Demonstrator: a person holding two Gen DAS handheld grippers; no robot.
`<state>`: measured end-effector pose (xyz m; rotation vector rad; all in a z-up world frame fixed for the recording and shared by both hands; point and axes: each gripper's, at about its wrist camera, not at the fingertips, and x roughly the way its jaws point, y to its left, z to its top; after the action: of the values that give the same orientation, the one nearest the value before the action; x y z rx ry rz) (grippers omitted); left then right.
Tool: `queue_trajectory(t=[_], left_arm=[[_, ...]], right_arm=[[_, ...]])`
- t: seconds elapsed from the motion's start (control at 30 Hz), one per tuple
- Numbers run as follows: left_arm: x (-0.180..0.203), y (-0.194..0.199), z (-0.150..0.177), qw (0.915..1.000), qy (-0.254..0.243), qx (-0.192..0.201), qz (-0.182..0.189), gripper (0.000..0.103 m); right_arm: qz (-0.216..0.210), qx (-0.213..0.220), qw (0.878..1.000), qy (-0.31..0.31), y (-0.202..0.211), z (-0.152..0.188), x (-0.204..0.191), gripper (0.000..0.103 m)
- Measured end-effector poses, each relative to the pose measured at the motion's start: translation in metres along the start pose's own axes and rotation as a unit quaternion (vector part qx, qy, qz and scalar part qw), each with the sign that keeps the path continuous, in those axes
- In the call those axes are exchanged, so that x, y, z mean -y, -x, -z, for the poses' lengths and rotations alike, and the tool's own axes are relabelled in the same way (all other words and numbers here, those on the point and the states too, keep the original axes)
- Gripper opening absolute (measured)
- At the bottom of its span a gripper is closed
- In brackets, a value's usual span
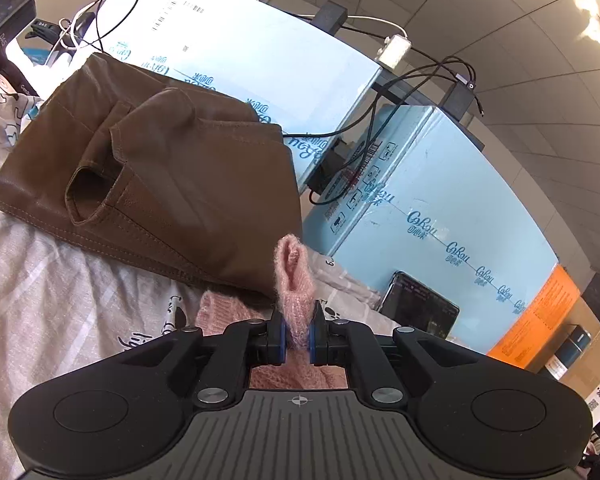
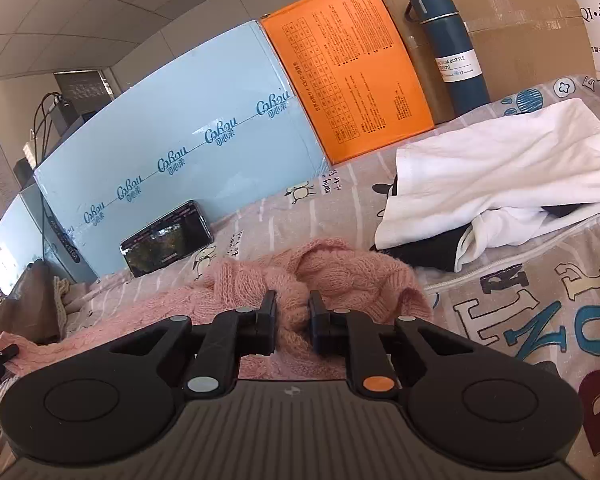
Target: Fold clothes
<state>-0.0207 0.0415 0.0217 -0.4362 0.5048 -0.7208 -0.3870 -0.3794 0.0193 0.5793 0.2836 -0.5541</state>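
A fluffy pink knitted sweater (image 2: 340, 276) lies bunched on the printed bedsheet (image 2: 520, 312). My right gripper (image 2: 293, 304) is shut on a fold of its knit near the middle of the heap. In the left wrist view my left gripper (image 1: 298, 320) is shut on another pinch of the pink sweater (image 1: 294, 276), which stands up in a loop above the blue pads (image 1: 283, 334). More pink knit shows below the left fingers. The far left tip of the sweater reaches the other gripper at the left edge of the right wrist view.
A folded brown leather garment (image 1: 152, 184) lies just beyond the left gripper. A white and black garment (image 2: 500, 184) lies folded at the right. Light-blue boxes (image 2: 180, 136), an orange box (image 2: 352, 68), a phone (image 2: 166, 238) and a blue vacuum bottle (image 2: 448, 48) line the back edge.
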Motion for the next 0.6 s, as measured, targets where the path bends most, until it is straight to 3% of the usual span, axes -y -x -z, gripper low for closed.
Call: queue_trajectory(t=[0.17, 0.27, 0.47, 0.57, 0.6], left_arm=[[-0.003, 0.003, -0.001, 0.9994, 0.009, 0.02, 0.028, 0.009], [-0.006, -0.006, -0.001, 0.9999, 0.003, 0.012, 0.003, 0.009], [-0.006, -0.02, 0.003, 0.9983, -0.019, -0.041, -0.036, 0.01], [-0.01, -0.022, 0.003, 0.9976, -0.01, -0.05, -0.047, 0.014], [-0.011, -0.021, 0.003, 0.9975, -0.006, -0.049, -0.051, 0.017]], right_arm=[[-0.01, 0.029, 0.999, 0.006, -0.001, -0.017, -0.005, 0.01], [-0.011, 0.038, 0.999, 0.018, -0.005, -0.027, -0.012, 0.01], [0.048, -0.004, 0.998, 0.03, -0.028, -0.018, -0.008, 0.011], [0.055, -0.006, 0.998, 0.031, -0.03, -0.014, -0.007, 0.018], [0.058, -0.002, 0.998, 0.033, -0.028, -0.014, -0.009, 0.028]])
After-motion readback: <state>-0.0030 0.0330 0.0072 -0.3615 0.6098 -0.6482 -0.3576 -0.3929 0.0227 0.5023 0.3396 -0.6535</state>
